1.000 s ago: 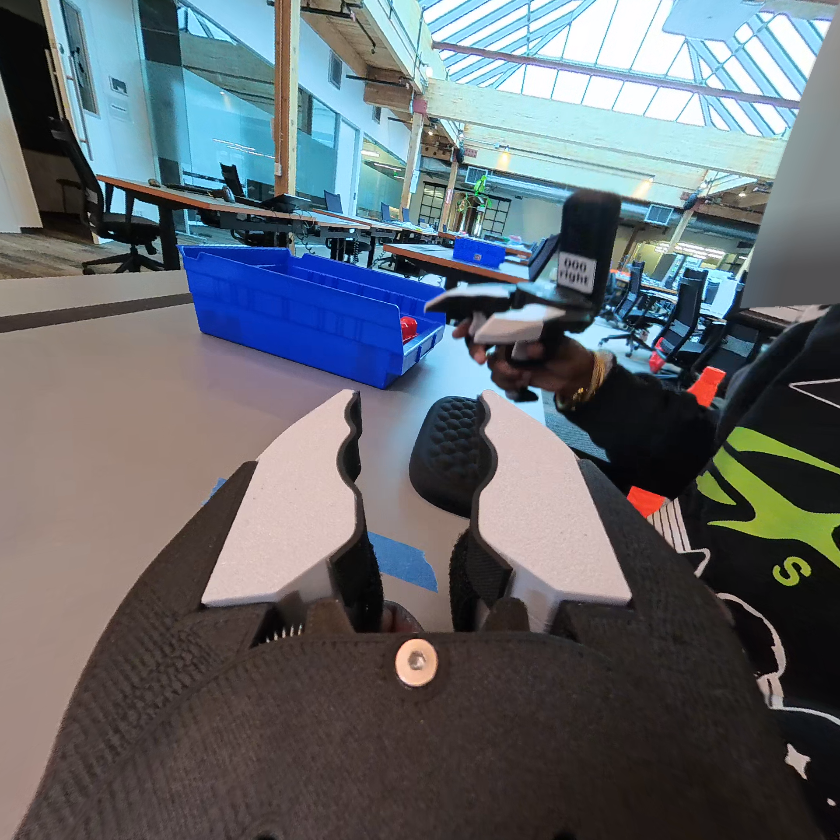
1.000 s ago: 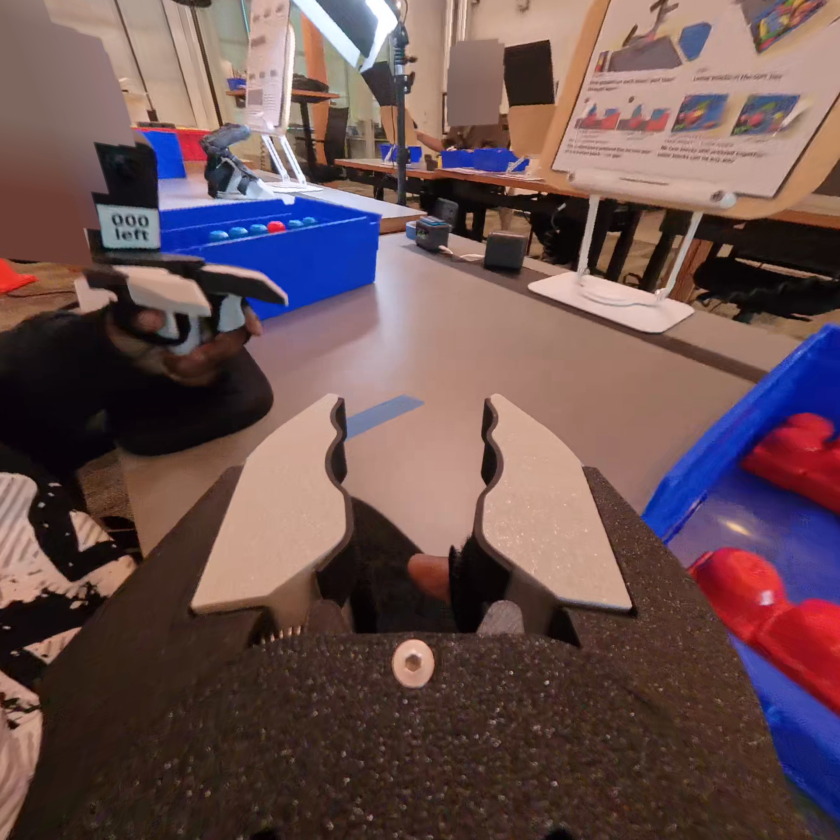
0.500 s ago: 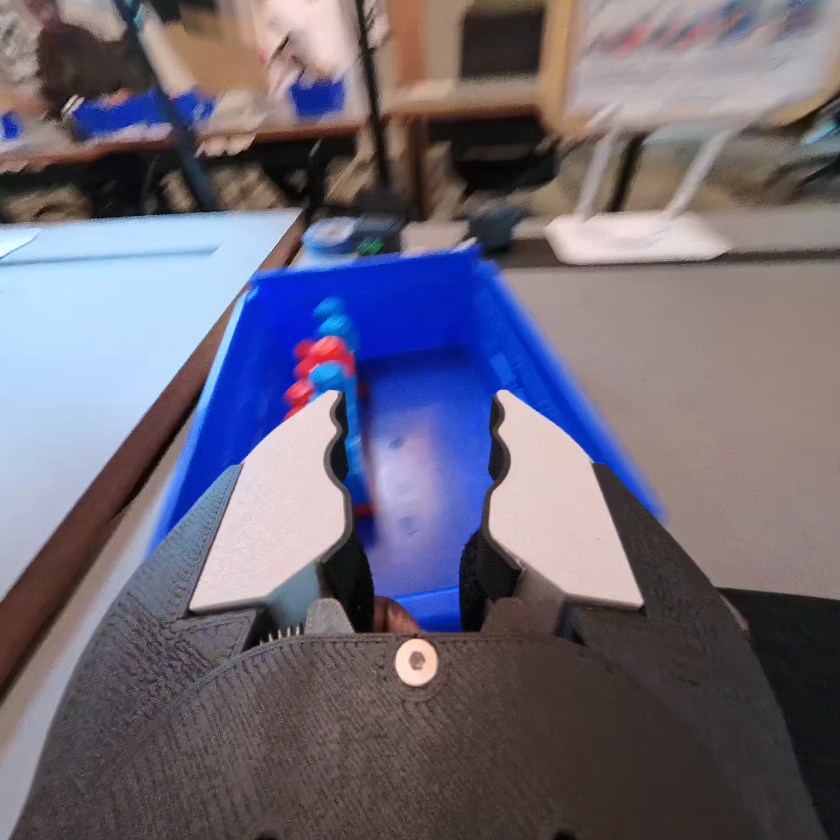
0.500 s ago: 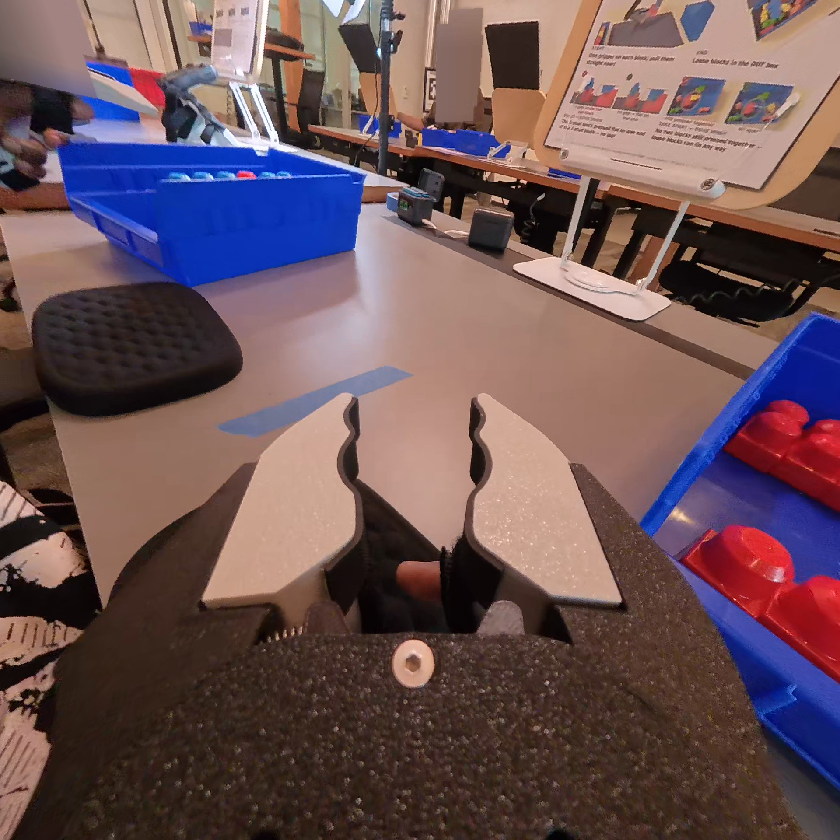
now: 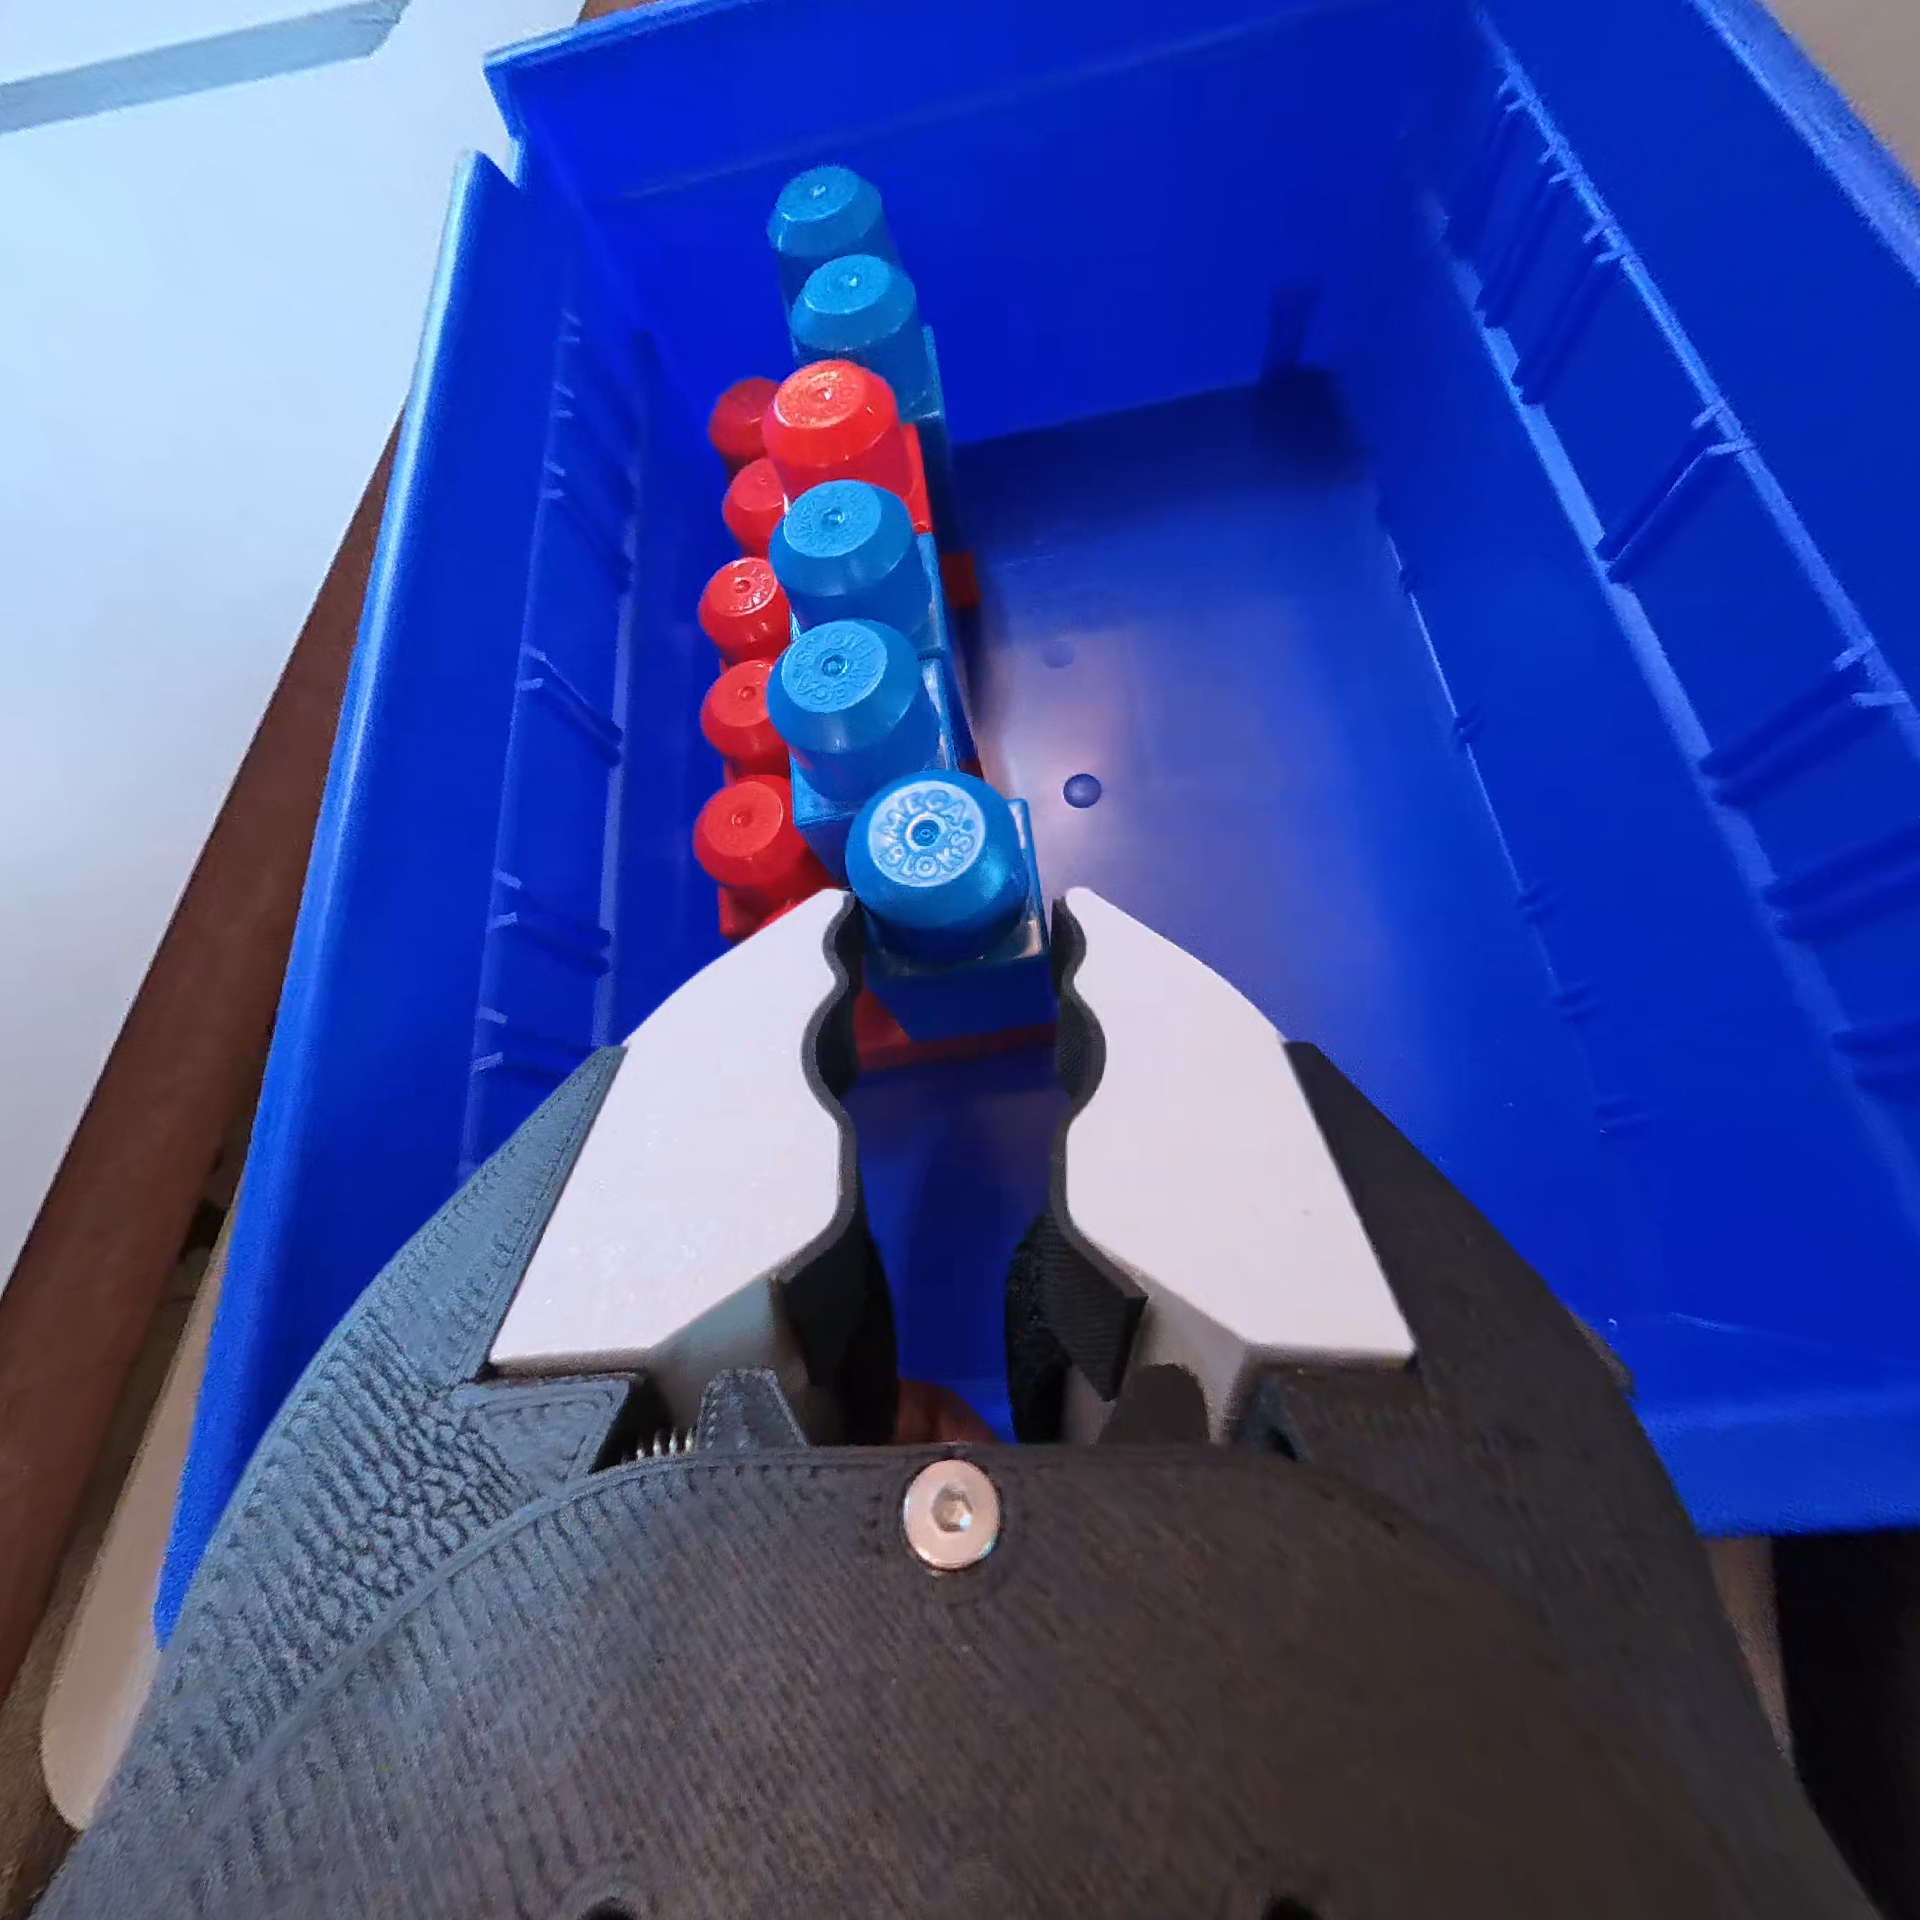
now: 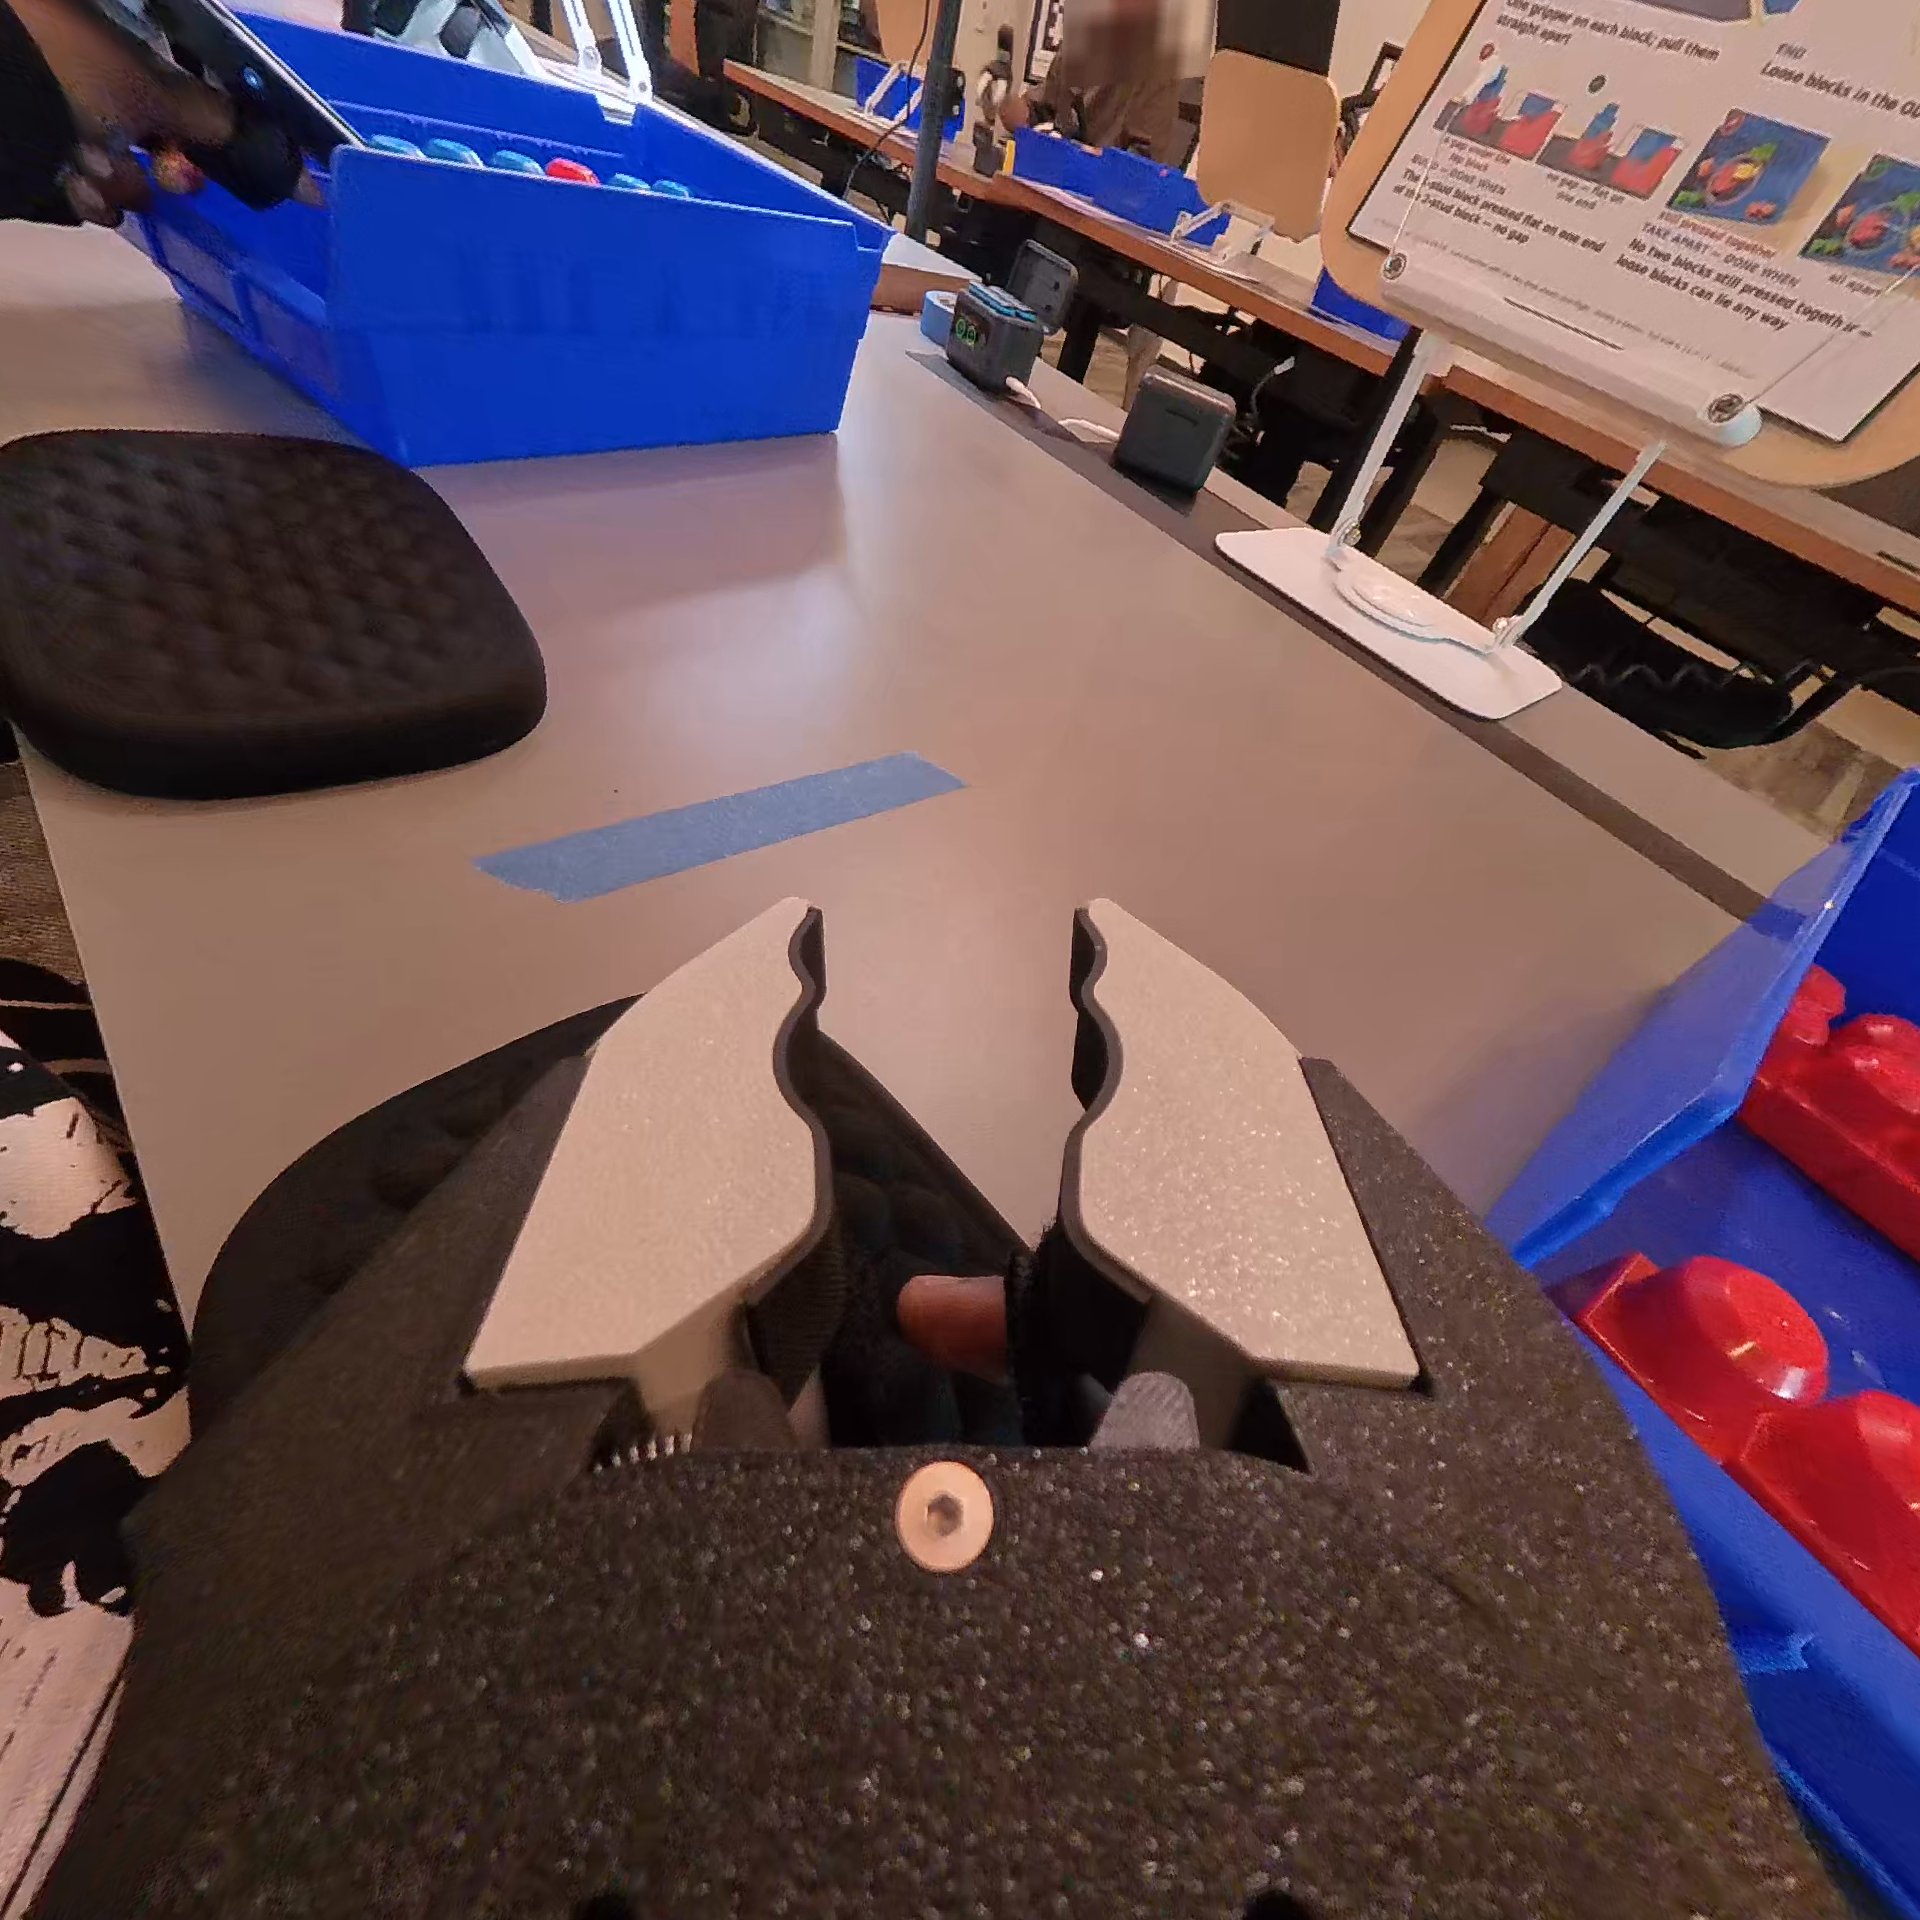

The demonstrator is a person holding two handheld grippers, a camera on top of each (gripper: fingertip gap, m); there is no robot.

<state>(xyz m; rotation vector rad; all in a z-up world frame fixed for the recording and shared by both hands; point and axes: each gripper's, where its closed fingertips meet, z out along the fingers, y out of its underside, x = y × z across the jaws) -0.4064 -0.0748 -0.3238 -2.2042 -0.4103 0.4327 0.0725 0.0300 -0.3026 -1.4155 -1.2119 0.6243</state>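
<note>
In the left wrist view my left gripper (image 5: 954,909) reaches down into a blue bin (image 5: 1558,520). Inside, a row of blue blocks with one red block (image 5: 831,416) among them stands on red blocks (image 5: 743,831) along the left wall. The nearest blue block (image 5: 935,862) stands between my fingertips. The right pad is at its side and a thin sliver shows on the left, so the grip is not closed on it. My right gripper (image 6: 945,914) is open and empty, low over the grey table (image 6: 1039,644).
A second blue bin (image 6: 1662,1091) with red blocks (image 6: 1745,1340) is at the right gripper's right. A black pad (image 6: 229,603), blue tape (image 6: 727,821), a sign stand (image 6: 1392,623) and small devices (image 6: 997,332) are on the table. The first bin (image 6: 582,312) stands far left.
My left gripper swung from the table's edge over the bin, dropped into it and narrowed around the nearest blue block. My right gripper narrowed a little and hardly moved.
</note>
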